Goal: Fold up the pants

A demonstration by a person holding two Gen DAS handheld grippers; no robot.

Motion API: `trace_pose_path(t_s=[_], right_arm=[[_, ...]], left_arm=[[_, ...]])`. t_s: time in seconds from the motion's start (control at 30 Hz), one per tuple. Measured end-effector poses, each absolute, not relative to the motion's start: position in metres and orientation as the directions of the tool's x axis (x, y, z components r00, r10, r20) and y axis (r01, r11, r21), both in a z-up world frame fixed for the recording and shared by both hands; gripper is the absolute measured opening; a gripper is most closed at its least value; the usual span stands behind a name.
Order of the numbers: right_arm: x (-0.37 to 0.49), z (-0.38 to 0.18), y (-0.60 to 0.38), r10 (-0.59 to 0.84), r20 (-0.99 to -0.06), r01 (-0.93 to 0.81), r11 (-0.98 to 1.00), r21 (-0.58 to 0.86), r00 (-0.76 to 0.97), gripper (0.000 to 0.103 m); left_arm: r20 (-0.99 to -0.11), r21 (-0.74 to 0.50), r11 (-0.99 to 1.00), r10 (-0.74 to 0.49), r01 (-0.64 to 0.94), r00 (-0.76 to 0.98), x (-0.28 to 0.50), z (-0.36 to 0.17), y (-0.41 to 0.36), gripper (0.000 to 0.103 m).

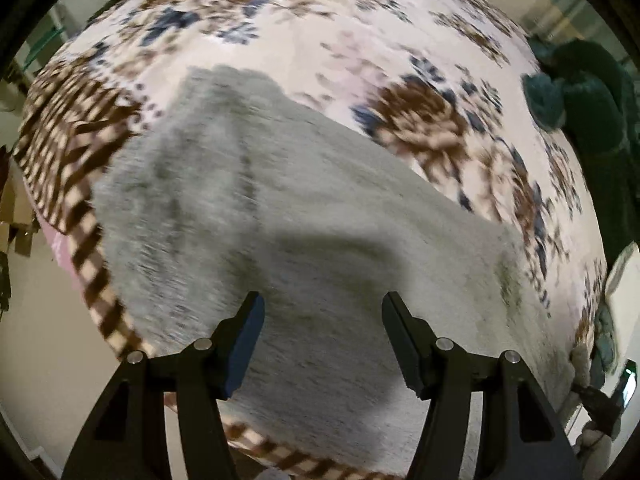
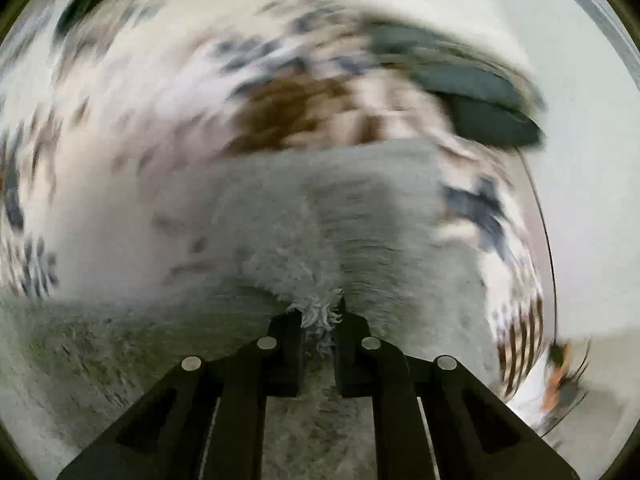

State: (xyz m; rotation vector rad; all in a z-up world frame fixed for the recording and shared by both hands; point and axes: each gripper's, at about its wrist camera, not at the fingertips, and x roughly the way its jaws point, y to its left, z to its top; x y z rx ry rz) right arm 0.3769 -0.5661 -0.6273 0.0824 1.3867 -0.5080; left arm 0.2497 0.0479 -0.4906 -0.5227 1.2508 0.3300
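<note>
The grey fleece pants [image 1: 288, 216] lie spread on a floral blanket [image 1: 320, 40]. My left gripper [image 1: 323, 312] hangs just above the pants, its jaws wide apart and empty. In the right wrist view my right gripper [image 2: 320, 312] is shut on a fluffy fold of the grey pants [image 2: 320, 240], which bunches up between the fingers and lifts off the rest of the fabric. Both views are blurred by motion.
The blanket has a brown checked border [image 1: 76, 216] at its left and near edges, with bare floor [image 1: 44, 344] beyond. A dark green garment [image 1: 580, 112] lies at the far right, and it also shows in the right wrist view [image 2: 480, 92].
</note>
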Motion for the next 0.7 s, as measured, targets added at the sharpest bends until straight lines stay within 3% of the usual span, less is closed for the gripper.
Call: trace_pose_path(t_s=[0.2, 0.23, 0.3, 0.37, 0.43, 0.57, 0.63, 0.67, 0.7], right_arm=[[0.254, -0.584, -0.683, -0.231, -0.969, 0.812, 0.580, -0.061, 0.092, 0.013], [0.234, -0.591, -0.697, -0.187, -0.980, 0.849, 0.527, -0.046, 0.063, 0.023], [0.195, -0.614, -0.724, -0.074, -0.997, 0.911, 0.412, -0.018, 0.014, 0.029], [0.170, -0.619, -0.731, -0.029, -0.996, 0.936, 0.345, 0.065, 0.080, 0.038], [0.157, -0.611, -0.732, -0.031, -0.981, 0.935, 0.312, 0.171, 0.189, 0.054], [0.157, -0.623, -0.722, 0.034, -0.964, 0.920, 0.292, 0.261, 0.262, 0.062], [0.163, -0.640, -0.716, 0.082, -0.966, 0.928, 0.269, 0.258, 0.244, 0.055], [0.167, -0.646, -0.711, 0.090, -0.966, 0.925, 0.278, 0.259, 0.243, 0.017], [0.173, -0.647, -0.706, 0.079, -0.975, 0.925, 0.309, 0.222, 0.207, 0.005]], left_arm=[[-0.966, -0.195, 0.866, -0.087, -0.460, 0.245, 0.249, -0.500, 0.016, 0.059], [-0.967, -0.192, 0.872, -0.091, -0.450, 0.238, 0.249, -0.502, 0.011, 0.059], [-0.969, -0.191, 0.880, -0.099, -0.435, 0.224, 0.250, -0.505, 0.002, 0.059], [-0.971, -0.187, 0.889, -0.101, -0.419, 0.219, 0.251, -0.505, -0.006, 0.059], [-0.970, -0.184, 0.896, -0.100, -0.404, 0.220, 0.252, -0.504, -0.012, 0.059], [-0.973, -0.176, 0.907, -0.100, -0.383, 0.210, 0.253, -0.504, -0.022, 0.059], [-0.975, -0.170, 0.907, -0.098, -0.385, 0.200, 0.251, -0.506, -0.024, 0.059], [-0.976, -0.168, 0.907, -0.098, -0.387, 0.193, 0.250, -0.506, -0.025, 0.059], [-0.977, -0.168, 0.905, -0.101, -0.390, 0.188, 0.249, -0.506, -0.025, 0.059]])
